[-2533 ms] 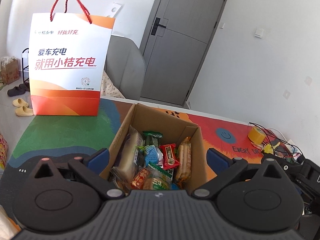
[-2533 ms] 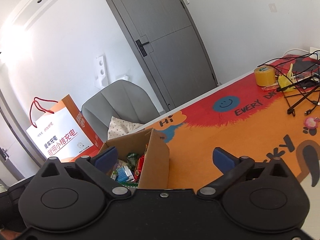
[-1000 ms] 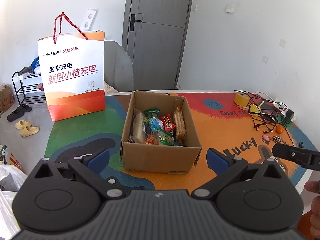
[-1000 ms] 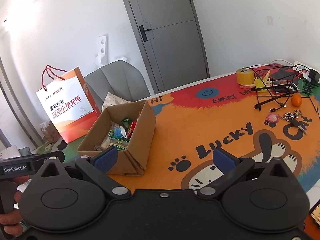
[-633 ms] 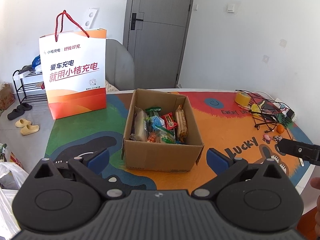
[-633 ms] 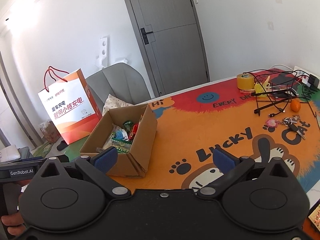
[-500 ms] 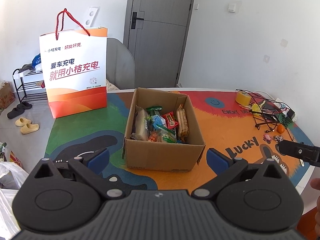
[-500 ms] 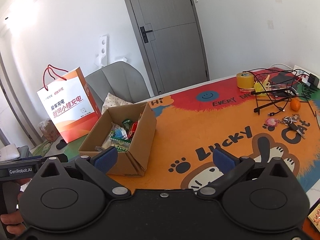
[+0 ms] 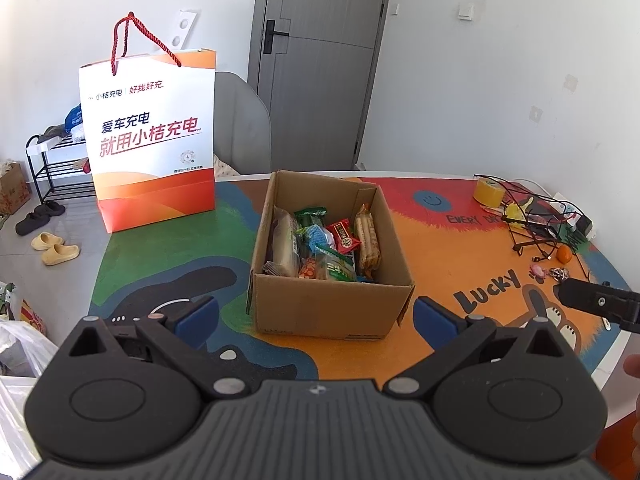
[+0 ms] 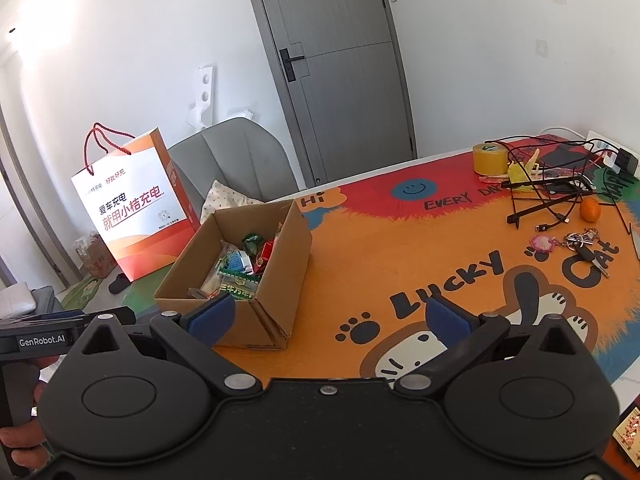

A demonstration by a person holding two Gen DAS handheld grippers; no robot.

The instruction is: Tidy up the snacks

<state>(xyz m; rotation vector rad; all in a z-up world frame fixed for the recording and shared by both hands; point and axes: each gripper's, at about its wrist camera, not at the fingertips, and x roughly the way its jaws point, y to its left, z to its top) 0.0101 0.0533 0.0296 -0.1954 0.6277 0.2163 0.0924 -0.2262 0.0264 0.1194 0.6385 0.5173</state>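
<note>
Pulled well back from the cardboard box (image 9: 332, 280) since 2.5 s ago, whole table (image 9: 440, 240) now visible. Left gripper (image 9: 316, 316) and right gripper (image 10: 326, 318) held low, level, jaws spread wide, gripping nothing. Snacks (image 9: 324, 244) packed inside box, ahead between left jaws, beyond right gripper's left jaw. Wrapper labels hard to read.

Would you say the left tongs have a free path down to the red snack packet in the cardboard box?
Probably yes: the left tongs are open, the box has no lid, and the red packet lies on top.
</note>
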